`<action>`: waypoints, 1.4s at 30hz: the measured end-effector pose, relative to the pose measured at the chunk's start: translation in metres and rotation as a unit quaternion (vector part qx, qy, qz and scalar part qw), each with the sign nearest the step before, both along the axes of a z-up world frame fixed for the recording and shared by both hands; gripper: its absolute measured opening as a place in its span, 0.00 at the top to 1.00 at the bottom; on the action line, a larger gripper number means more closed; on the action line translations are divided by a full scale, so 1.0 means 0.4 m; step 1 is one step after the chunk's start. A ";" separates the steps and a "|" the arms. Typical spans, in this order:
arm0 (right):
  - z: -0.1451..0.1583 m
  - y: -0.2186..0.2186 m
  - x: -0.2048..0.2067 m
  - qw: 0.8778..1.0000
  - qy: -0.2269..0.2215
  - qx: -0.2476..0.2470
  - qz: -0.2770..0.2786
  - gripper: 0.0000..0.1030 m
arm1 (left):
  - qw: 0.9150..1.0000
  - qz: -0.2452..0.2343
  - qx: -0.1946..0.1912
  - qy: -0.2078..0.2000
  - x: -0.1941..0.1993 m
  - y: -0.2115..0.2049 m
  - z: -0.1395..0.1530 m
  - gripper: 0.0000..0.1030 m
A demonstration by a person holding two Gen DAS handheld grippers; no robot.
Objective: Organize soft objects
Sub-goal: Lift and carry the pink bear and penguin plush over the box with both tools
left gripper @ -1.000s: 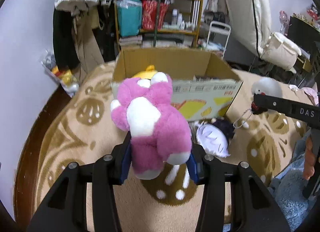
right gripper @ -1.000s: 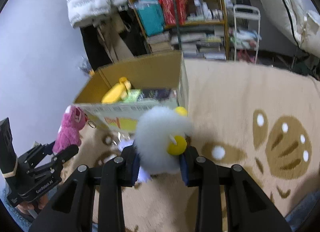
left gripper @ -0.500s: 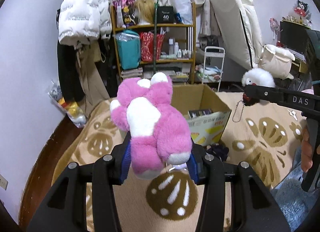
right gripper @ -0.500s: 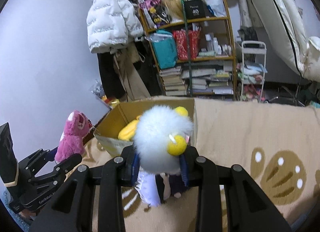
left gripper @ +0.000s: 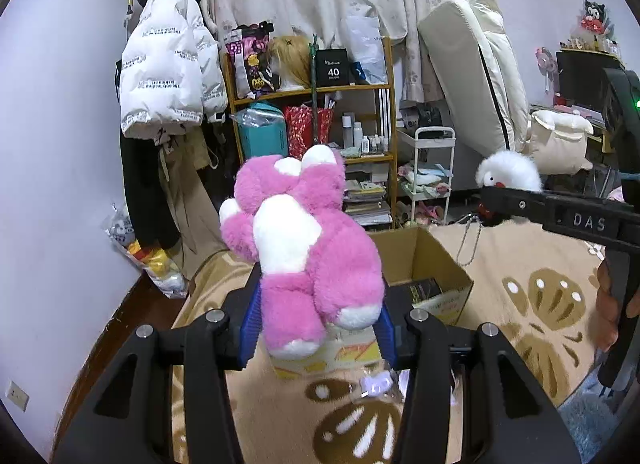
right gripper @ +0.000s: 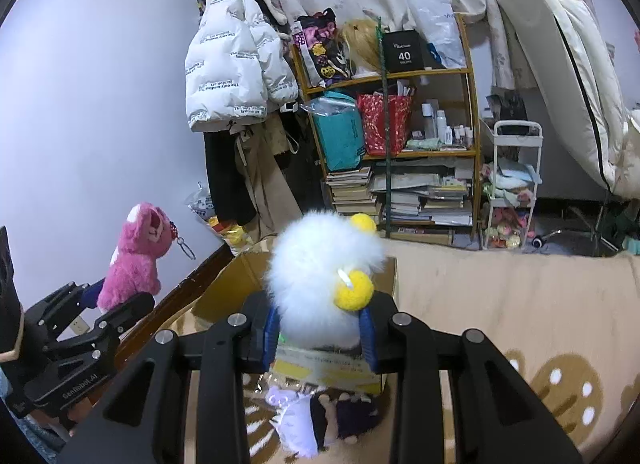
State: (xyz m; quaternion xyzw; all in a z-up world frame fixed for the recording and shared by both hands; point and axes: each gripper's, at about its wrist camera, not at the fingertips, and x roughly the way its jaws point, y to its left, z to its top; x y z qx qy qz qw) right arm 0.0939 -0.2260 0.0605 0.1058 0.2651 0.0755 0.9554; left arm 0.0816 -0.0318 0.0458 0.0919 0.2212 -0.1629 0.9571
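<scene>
The left gripper [left gripper: 316, 328] is clamped on a pink plush bear [left gripper: 308, 252], its blue pads [left gripper: 250, 324] pressing the toy's lower body from both sides; the bear stands up out of the jaws, white belly and paws toward the camera, held in the air above the near edge of the cardboard box [left gripper: 424, 260]; the box sits open on the tan patterned rug [left gripper: 540, 304], a dark packet visible inside near its right wall; from the right wrist view the same bear shows at the far left, a small keychain hanging from its head; the right gripper [right gripper: 320, 328] is squeezed tight on a white fluffy plush [right gripper: 320, 276] with round yellow feet, one foot resting against the right pad; this toy too is lifted clear of the rug, hanging over the box's near wall [right gripper: 320, 372]; below it, on the rug just in front of the box, lies a small doll in purple and white [right gripper: 316, 420]; a person's fingers [left gripper: 608, 300] wrap the right gripper's handle at the right edge of the left view.
</scene>
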 end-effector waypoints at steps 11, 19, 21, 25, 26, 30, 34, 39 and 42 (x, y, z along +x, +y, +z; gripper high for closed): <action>0.025 0.008 0.074 1.000 -0.008 -0.006 0.011 0.66 | 1.000 0.005 -0.005 -0.019 0.080 -0.021 0.049 0.54; 0.003 -0.005 0.086 1.000 -0.001 0.009 0.006 0.65 | 1.000 0.006 -0.013 -0.007 0.106 -0.035 0.006 0.54; -0.002 -0.009 0.087 1.000 0.001 0.013 0.005 0.65 | 1.000 0.006 -0.011 -0.001 0.109 -0.035 -0.008 0.54; -0.011 -0.011 0.095 1.000 0.006 0.012 0.004 0.65 | 1.000 0.005 -0.010 0.010 0.120 -0.035 -0.034 0.54; -0.015 -0.011 0.097 1.000 0.008 0.012 0.004 0.65 | 1.000 0.005 -0.011 0.012 0.124 -0.035 -0.040 0.54; -0.033 -0.008 0.113 1.000 0.021 0.013 0.000 0.65 | 1.000 0.004 -0.012 0.024 0.135 -0.036 -0.061 0.53; -0.058 -0.002 0.126 0.999 0.034 0.008 0.000 0.65 | 0.999 0.002 -0.004 0.032 0.142 -0.040 -0.086 0.53; -0.080 -0.002 0.135 0.999 0.044 0.010 0.003 0.65 | 0.999 -0.001 0.002 0.044 0.151 -0.047 -0.116 0.53; -0.092 -0.002 0.138 0.999 0.053 0.002 0.002 0.65 | 0.999 -0.003 0.006 0.051 0.160 -0.052 -0.132 0.52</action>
